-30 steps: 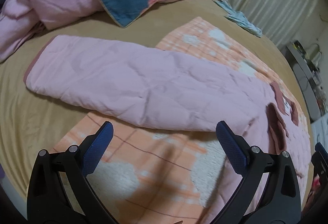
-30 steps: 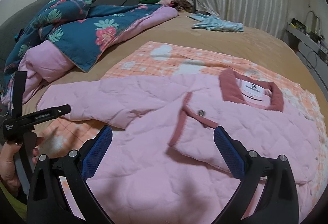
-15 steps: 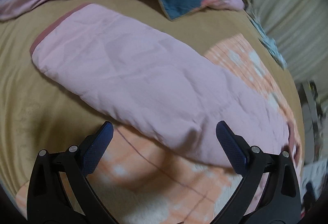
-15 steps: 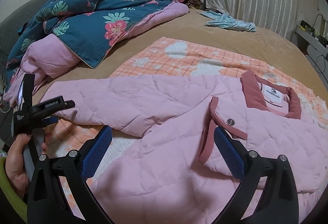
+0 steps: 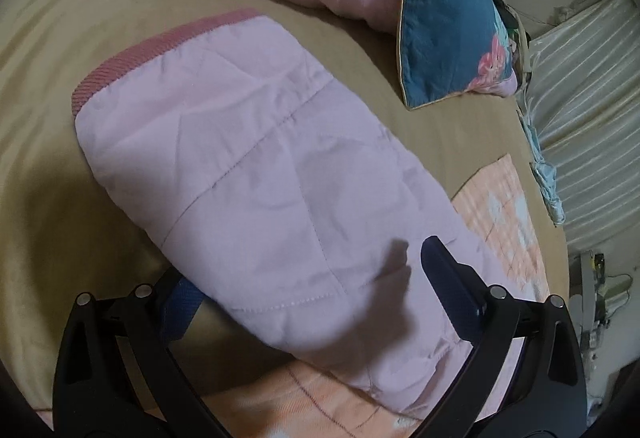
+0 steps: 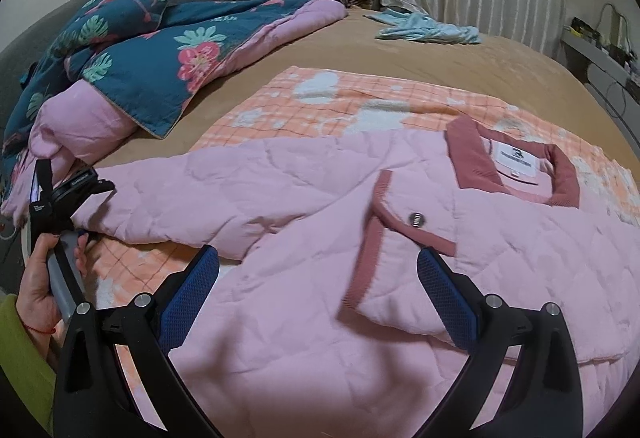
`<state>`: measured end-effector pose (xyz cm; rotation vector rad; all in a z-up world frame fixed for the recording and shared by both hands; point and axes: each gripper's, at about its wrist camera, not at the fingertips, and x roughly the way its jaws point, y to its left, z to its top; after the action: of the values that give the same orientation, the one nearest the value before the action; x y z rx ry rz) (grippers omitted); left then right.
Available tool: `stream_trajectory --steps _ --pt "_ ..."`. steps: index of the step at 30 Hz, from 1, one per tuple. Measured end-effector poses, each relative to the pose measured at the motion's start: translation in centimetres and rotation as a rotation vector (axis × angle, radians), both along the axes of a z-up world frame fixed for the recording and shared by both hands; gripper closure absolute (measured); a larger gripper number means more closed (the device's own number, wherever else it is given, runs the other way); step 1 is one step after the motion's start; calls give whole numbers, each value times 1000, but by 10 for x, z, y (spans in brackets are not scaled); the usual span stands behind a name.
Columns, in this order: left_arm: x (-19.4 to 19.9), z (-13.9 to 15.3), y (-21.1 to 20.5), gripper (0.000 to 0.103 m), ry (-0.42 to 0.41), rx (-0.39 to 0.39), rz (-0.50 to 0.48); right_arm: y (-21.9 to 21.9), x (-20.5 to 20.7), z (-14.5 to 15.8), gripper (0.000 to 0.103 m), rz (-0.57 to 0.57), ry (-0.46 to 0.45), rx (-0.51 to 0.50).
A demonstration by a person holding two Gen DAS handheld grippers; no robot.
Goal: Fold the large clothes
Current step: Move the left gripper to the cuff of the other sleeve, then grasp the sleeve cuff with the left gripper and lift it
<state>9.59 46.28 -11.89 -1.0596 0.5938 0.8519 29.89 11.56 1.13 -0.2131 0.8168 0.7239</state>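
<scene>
Sprawling on an orange checked blanket on the bed, a pink quilted jacket is lying collar toward the curtains, sleeve stretching leftward, cuff on the tan sheet. Left gripper is straddling the sleeve, jaws spread; right gripper is hovering, jaws spread.

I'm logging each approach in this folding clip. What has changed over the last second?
The left hand-held gripper moved in over the pink jacket's sleeve, toward its cuff; its open fingers now straddle the sleeve, one finger tucked under its edge. Nothing is gripped yet. The right hand-held gripper stayed open above the jacket body, which lies as before.
</scene>
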Motion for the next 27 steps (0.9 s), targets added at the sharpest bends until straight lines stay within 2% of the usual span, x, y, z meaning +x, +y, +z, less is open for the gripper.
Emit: stream_trajectory --steps 1,2,5,7,13,22,27 --pt "1 1 1 39 14 10 4 -2 1 0 4 -7 2 2" --pt "-1 3 2 63 17 18 16 -5 3 0 4 -13 2 1" --pt "-8 13 5 83 -39 16 13 -12 6 0 4 -29 -2 -9" --pt "-8 32 1 88 -68 66 -12 -19 7 1 4 -38 -4 -8" --pt "-9 93 -27 91 -177 210 -85 -45 4 10 4 -61 -17 -7" --pt "0 175 -88 92 -239 371 -199 -94 -2 38 4 -82 -59 -9" --pt "15 210 -120 92 -255 441 -265 -123 -5 49 4 -107 -69 17"
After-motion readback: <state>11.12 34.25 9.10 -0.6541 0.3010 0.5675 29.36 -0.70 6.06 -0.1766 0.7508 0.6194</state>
